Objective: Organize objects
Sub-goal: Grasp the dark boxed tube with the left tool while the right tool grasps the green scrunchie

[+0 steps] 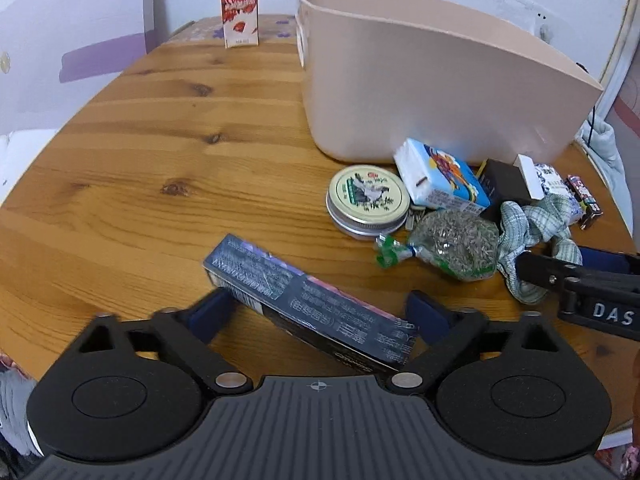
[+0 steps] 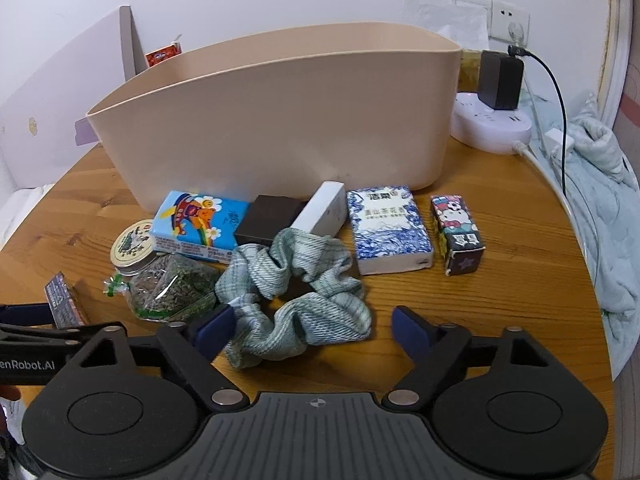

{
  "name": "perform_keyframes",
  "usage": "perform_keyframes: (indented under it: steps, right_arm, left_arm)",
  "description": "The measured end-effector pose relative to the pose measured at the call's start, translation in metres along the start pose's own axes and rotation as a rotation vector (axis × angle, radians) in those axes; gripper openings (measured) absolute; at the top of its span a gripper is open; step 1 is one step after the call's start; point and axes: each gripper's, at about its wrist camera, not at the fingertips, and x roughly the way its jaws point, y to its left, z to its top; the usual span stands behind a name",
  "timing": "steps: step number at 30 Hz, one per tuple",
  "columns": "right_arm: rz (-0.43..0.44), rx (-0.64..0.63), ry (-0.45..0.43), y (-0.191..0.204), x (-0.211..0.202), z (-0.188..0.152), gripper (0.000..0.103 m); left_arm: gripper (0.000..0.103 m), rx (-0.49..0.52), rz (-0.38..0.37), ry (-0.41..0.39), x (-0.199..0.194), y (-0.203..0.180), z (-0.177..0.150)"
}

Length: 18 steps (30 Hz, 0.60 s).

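My left gripper is open, its fingers on either side of a long dark box lying on the wooden table. My right gripper is open around the near edge of a green checked scrunchie. A beige bin stands behind the clutter, also in the left wrist view. In front of it lie a round tin, a blue tissue pack, a bag of dried herbs, a dark brown box, a white box, a blue-white tissue pack and a small cartoon box.
A red-and-white carton stands at the table's far edge by the wall. A white power strip with a black charger and cables sits at the back right. A pale blue blanket lies off the right edge.
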Motion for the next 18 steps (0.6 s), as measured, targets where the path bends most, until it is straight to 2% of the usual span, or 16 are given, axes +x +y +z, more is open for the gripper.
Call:
perform_keyframes:
  steps: [2,3,6,8,9,11,13,18]
  right_arm:
    - [0.008,-0.011,-0.004,0.004,-0.001,0.0,0.063]
    - [0.01,-0.014,-0.004,0.006,-0.001,0.0,0.06]
    - [0.026,-0.017,-0.008,0.009,-0.003,-0.001,0.044]
    - [0.038,-0.019,-0.008,0.011,-0.005,-0.002,0.032]
    - [0.041,-0.02,-0.008,0.013,-0.006,-0.003,0.03]
    - [0.04,-0.029,-0.007,0.015,-0.007,-0.004,0.02]
    - [0.034,-0.039,-0.011,0.018,-0.01,-0.005,0.016]
    - [0.028,-0.04,-0.028,0.019,-0.019,-0.004,0.013]
  left_arm:
    - [0.061,0.003,0.014,-0.013,-0.002,0.0,0.002]
    - [0.054,0.002,0.011,-0.014,-0.003,0.002,0.003]
    - [0.04,-0.009,0.007,-0.019,-0.004,0.006,0.003]
    - [0.035,-0.009,0.004,-0.026,-0.004,0.007,0.004]
    - [0.031,-0.008,0.005,-0.03,-0.003,0.007,0.004]
    - [0.026,-0.014,0.005,-0.037,-0.003,0.008,0.005]
    - [0.025,-0.032,-0.002,-0.039,-0.003,0.011,0.006]
    - [0.024,-0.037,-0.015,-0.042,-0.005,0.015,0.005]
